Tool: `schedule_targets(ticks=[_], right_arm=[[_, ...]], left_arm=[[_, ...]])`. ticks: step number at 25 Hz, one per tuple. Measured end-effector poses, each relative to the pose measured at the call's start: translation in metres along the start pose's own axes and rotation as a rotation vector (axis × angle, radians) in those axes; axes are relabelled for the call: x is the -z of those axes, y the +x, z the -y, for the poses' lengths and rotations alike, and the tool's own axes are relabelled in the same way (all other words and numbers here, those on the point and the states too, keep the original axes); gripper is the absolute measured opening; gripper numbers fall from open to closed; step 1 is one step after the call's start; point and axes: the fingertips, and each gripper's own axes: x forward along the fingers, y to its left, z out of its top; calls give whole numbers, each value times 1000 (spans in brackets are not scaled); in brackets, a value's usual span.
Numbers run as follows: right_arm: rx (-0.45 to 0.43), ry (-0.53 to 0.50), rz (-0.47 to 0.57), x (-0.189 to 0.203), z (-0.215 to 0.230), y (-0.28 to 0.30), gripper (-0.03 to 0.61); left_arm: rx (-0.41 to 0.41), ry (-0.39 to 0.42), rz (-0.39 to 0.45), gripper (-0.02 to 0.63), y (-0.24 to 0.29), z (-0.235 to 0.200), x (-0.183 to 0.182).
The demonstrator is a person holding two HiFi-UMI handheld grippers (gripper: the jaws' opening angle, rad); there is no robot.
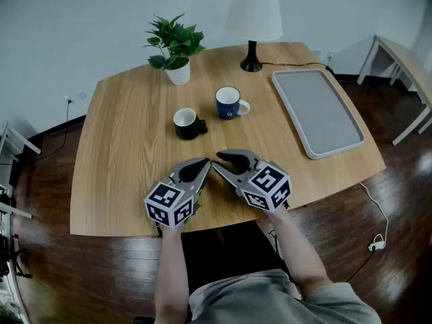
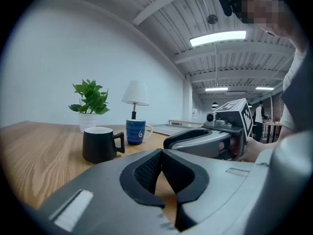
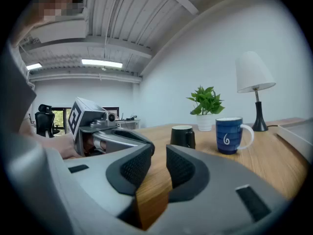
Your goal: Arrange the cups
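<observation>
Ahead, black cup [image 1: 187,122] nearest left tool [image 1: 205,162], right tool [image 1: 220,158], blue cup [image 1: 229,102] beyond

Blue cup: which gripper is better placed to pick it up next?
Right, probably: the blue cup stands right of the black cup, on the side of the right gripper; the left gripper would reach across.

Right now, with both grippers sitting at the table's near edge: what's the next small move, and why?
Probably open the right gripper and ease it toward the blue mug: its jaws are nearly closed with nothing between them, and that mug stands free on its side, nearest the grey tray.
</observation>
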Motion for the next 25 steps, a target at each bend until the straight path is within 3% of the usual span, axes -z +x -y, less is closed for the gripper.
schedule_targets(ticks=[12,25], right_arm=[[36,7,11,-2,7,-4,91],[56,28,-14,2,17,-15,89]], left_arm=[[-16,-1,-6,8,9,-1,-1],[58,26,-2,8,17,14,-4]])
